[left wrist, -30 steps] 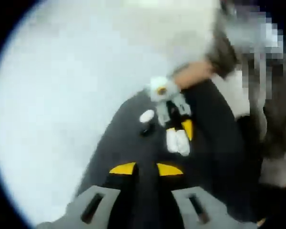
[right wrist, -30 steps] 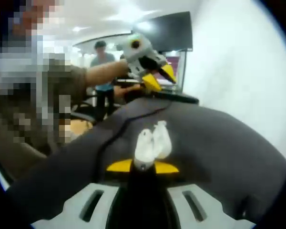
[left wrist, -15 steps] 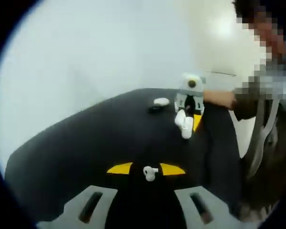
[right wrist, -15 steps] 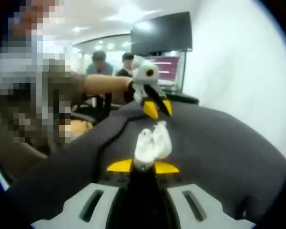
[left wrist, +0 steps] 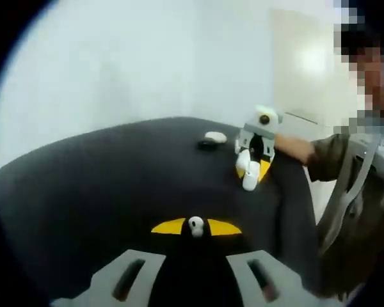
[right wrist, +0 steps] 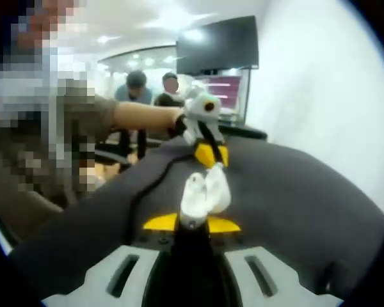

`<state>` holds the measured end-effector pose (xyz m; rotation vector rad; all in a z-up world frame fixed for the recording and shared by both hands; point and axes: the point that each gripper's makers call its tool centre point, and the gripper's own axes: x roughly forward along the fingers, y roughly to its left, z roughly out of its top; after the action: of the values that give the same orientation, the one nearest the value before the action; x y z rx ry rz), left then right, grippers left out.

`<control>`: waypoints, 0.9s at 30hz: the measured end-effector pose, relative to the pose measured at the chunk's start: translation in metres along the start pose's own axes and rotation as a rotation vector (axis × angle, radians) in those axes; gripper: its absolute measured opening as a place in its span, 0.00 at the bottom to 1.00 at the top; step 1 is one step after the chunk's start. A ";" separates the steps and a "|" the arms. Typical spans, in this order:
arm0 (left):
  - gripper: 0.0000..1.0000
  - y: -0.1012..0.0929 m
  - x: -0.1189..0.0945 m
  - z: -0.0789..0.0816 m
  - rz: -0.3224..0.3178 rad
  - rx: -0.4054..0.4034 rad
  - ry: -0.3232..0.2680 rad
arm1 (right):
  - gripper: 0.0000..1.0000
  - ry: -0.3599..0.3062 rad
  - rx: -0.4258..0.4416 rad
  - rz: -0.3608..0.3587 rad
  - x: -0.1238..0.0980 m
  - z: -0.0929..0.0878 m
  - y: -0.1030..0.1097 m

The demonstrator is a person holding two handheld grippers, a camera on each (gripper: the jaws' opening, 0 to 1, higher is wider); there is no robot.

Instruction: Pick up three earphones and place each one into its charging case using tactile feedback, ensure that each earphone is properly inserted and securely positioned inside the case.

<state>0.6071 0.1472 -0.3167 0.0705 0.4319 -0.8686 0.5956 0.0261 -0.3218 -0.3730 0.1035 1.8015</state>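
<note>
While a small white earphone [left wrist: 196, 224] sits pinched between the yellow tips of the left gripper [left wrist: 196, 227], low over the dark tabletop [left wrist: 102, 185], the right gripper [right wrist: 192, 223] is clamped on the white charging case [right wrist: 205, 190], whose lid stands open above its jaws. Farther back on the tabletop in the left gripper view, a white oval piece [left wrist: 215, 136] lies just beside a small dark object [left wrist: 207, 146], near the right gripper [left wrist: 251, 171]. Behind the table, in the right gripper view, a dark screen [right wrist: 219, 43] hangs on the wall and two people [right wrist: 150, 86] stand in the room.
</note>
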 end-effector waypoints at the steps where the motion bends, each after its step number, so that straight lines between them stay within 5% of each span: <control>1: 0.09 0.000 0.000 0.004 0.003 0.006 -0.011 | 0.17 0.000 0.000 0.000 0.000 0.000 0.000; 6: 0.09 0.014 0.005 0.056 0.059 0.018 -0.166 | 0.17 0.000 0.003 0.001 0.000 0.000 0.000; 12: 0.09 -0.003 0.061 0.099 0.019 0.102 -0.170 | 0.17 -0.001 0.001 0.000 0.000 0.000 0.000; 15: 0.09 -0.008 0.092 0.102 0.000 0.113 -0.143 | 0.17 -0.001 0.000 -0.001 0.000 0.000 0.000; 20: 0.09 -0.018 0.135 0.082 -0.045 0.092 -0.061 | 0.17 -0.001 -0.004 -0.002 0.000 0.000 0.000; 27: 0.16 -0.026 0.134 0.077 -0.089 0.078 -0.040 | 0.17 -0.001 -0.003 0.000 0.000 0.000 0.001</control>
<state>0.6895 0.0155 -0.2969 0.1065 0.3656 -0.9728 0.5951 0.0262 -0.3218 -0.3742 0.1000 1.8025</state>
